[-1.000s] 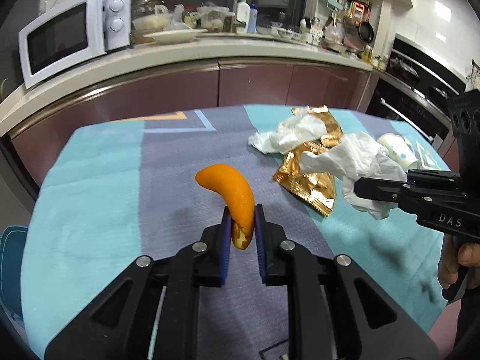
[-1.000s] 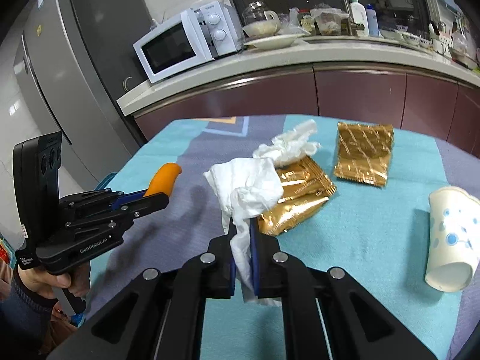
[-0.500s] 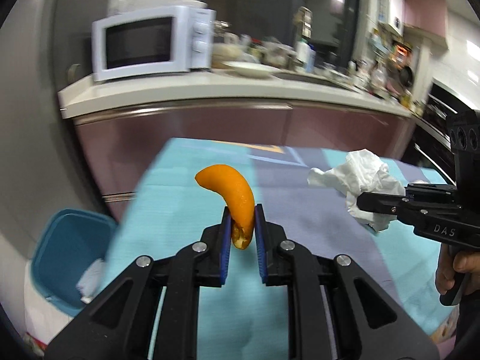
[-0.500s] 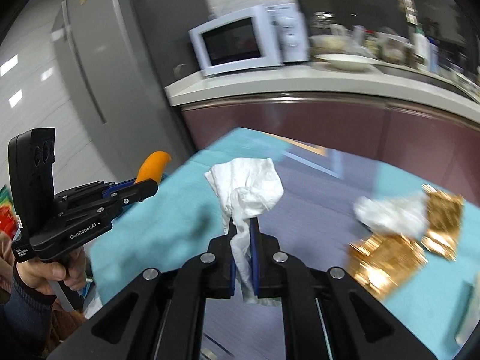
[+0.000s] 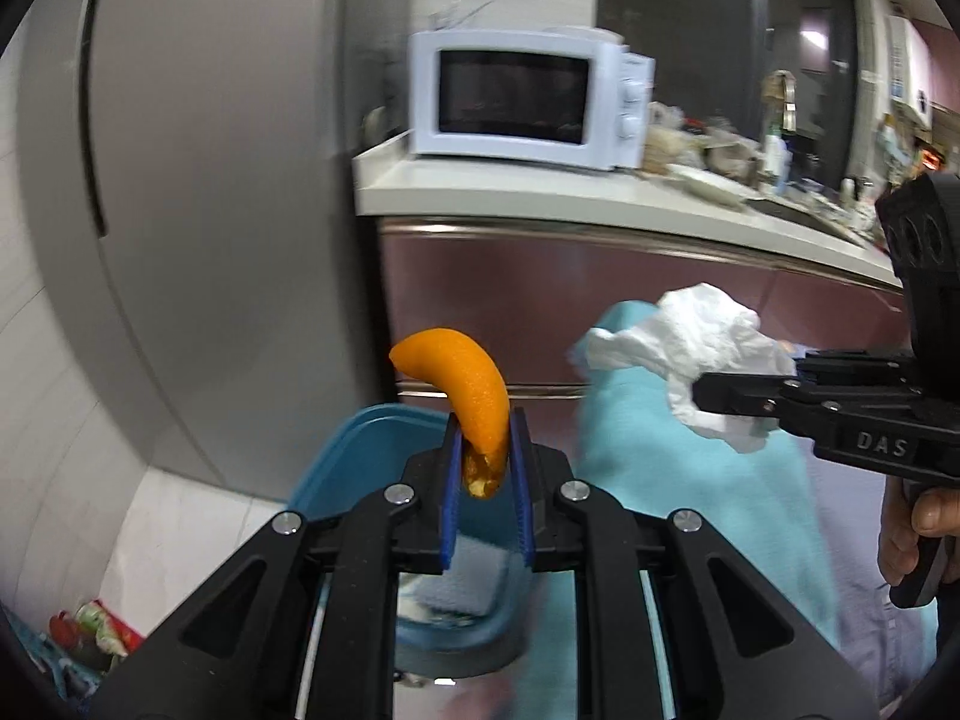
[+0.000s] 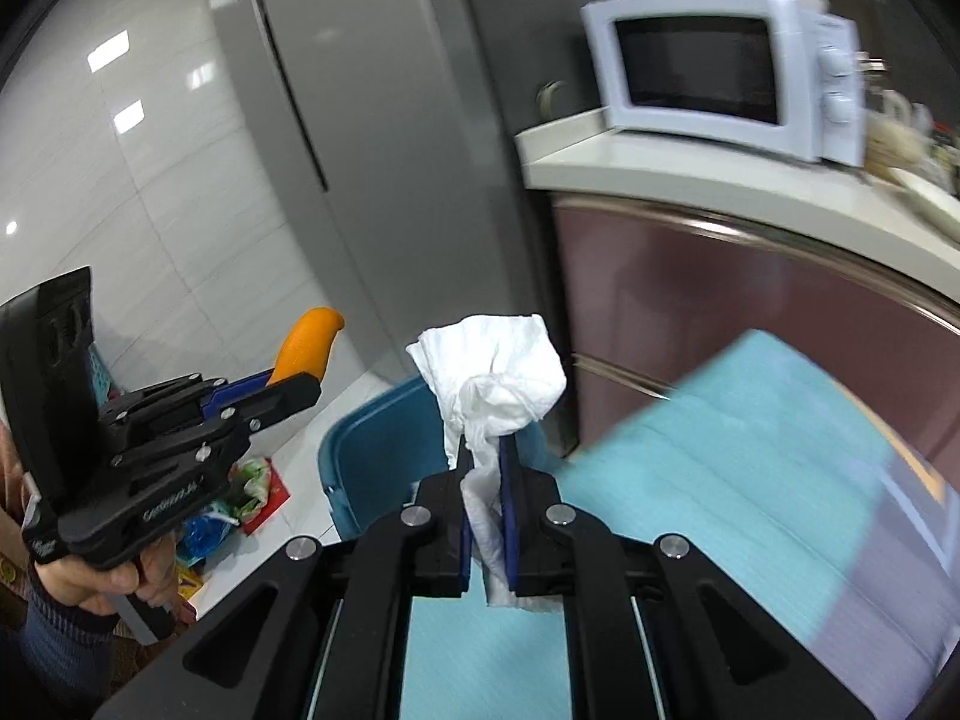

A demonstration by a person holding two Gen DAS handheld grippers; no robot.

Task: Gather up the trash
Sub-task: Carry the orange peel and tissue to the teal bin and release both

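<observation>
My left gripper [image 5: 485,456] is shut on a curved piece of orange peel [image 5: 462,384], held up over a blue bin [image 5: 360,450] on the floor. My right gripper [image 6: 483,468] is shut on a crumpled white tissue [image 6: 498,372], still above the corner of the table's teal cloth [image 6: 750,450]. In the left wrist view the right gripper [image 5: 714,390] appears at the right with the tissue [image 5: 690,336]. The right wrist view shows the left gripper [image 6: 300,387] at the left with the peel [image 6: 309,339], and the bin [image 6: 372,450] lies beyond the table corner.
A grey fridge [image 5: 210,180] stands behind the bin. A white microwave [image 5: 522,99] sits on the counter above maroon cabinets [image 5: 600,288]. Colourful bags [image 6: 240,492] lie on the floor left of the bin. White scraps lie inside the bin.
Both grippers have swung left off the table, the left one now over the bin, carrying the peel and the tissue. The wrappers and paper cup on the table have dropped out of view.
</observation>
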